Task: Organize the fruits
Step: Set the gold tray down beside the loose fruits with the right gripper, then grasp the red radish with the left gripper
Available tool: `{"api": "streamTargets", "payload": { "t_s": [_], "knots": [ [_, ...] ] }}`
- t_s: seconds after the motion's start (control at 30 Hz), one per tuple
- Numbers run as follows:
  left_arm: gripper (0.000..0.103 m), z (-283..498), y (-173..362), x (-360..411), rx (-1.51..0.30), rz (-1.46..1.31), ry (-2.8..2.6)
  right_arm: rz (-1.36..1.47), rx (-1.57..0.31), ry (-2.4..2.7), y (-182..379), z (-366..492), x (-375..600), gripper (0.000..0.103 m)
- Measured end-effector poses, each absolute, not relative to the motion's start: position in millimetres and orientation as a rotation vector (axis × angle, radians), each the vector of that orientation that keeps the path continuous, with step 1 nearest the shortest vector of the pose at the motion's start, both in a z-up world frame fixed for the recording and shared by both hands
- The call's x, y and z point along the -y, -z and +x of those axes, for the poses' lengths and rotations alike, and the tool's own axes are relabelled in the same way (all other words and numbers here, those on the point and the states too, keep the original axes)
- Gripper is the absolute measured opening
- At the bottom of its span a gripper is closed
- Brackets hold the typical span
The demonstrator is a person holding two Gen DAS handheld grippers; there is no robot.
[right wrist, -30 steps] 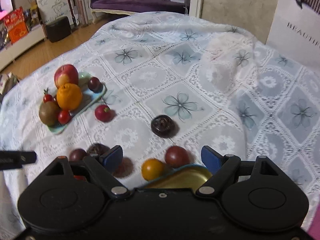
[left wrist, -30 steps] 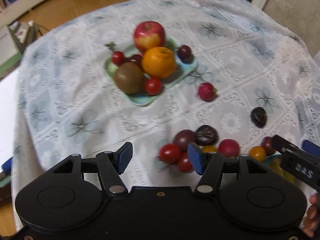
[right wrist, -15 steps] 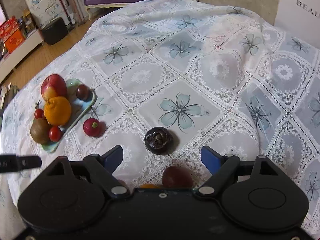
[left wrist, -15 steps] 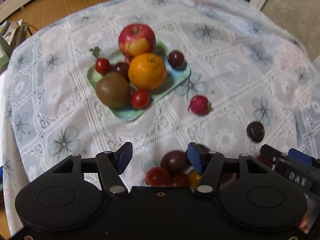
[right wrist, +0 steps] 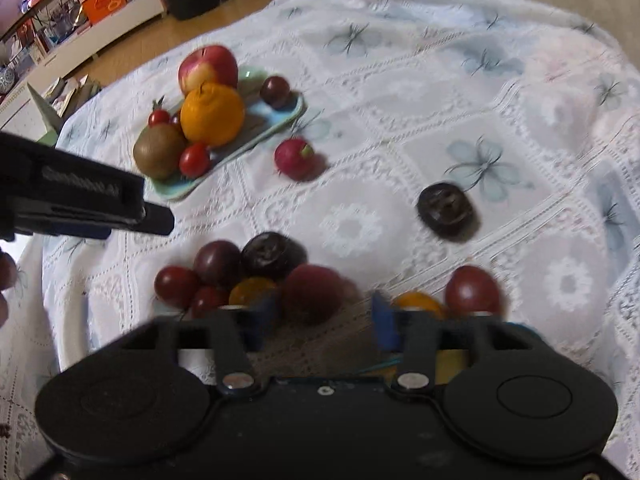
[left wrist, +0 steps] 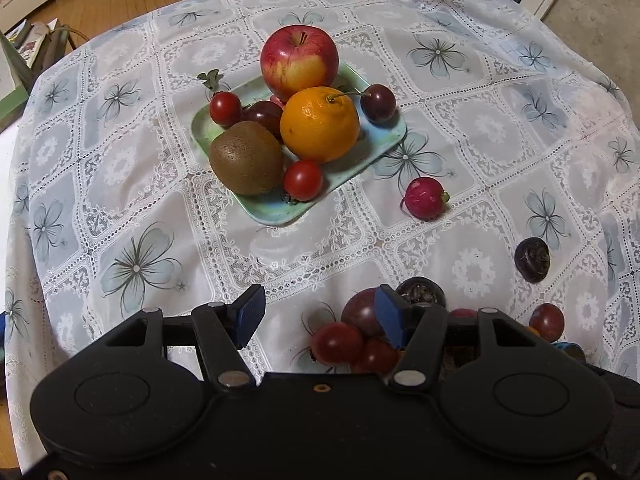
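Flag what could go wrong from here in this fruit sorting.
The open left gripper hangs over tightly bunched small red tomatoes and a dark purple round fruit; closing there could send neighbours rolling. The pale green rectangular tray is already crowded, so another fruit might push the red cherry tomato at its near edge off.

We see our left gripper (left wrist: 320, 314) with jaws apart above the lace-covered table (left wrist: 132, 184); the fruit tray (left wrist: 384, 140) lies toward twelve o'clock.
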State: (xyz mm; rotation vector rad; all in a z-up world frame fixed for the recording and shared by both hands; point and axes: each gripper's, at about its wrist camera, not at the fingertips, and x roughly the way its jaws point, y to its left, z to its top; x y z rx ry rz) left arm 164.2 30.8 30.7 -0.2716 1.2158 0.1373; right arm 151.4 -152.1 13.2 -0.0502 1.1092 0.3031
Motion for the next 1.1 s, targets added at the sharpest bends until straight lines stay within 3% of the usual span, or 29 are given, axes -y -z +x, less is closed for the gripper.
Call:
{"api": "streamTargets", "payload": {
  "t_s": [0.2,0.53,1.1],
  "knots": [
    [0.063,163.1,-30.6,-26.6,-1.212,-0.256,-0.122,0.037,-1.141,-0.294,-9.6,165.0,158.1,0.027],
    [0.063,165.0,-23.9,-26.9,-1.223,-0.258,-0.137,0.07,-1.172,-0.283,-1.6,182.9,149.1,0.045],
    [0.063,204.3,-26.3,3.8,-1.237,-0.203,-0.091,0.074,-1.114,-0.257,-14.3,172.1,173.5,0.042]
  ]
}}
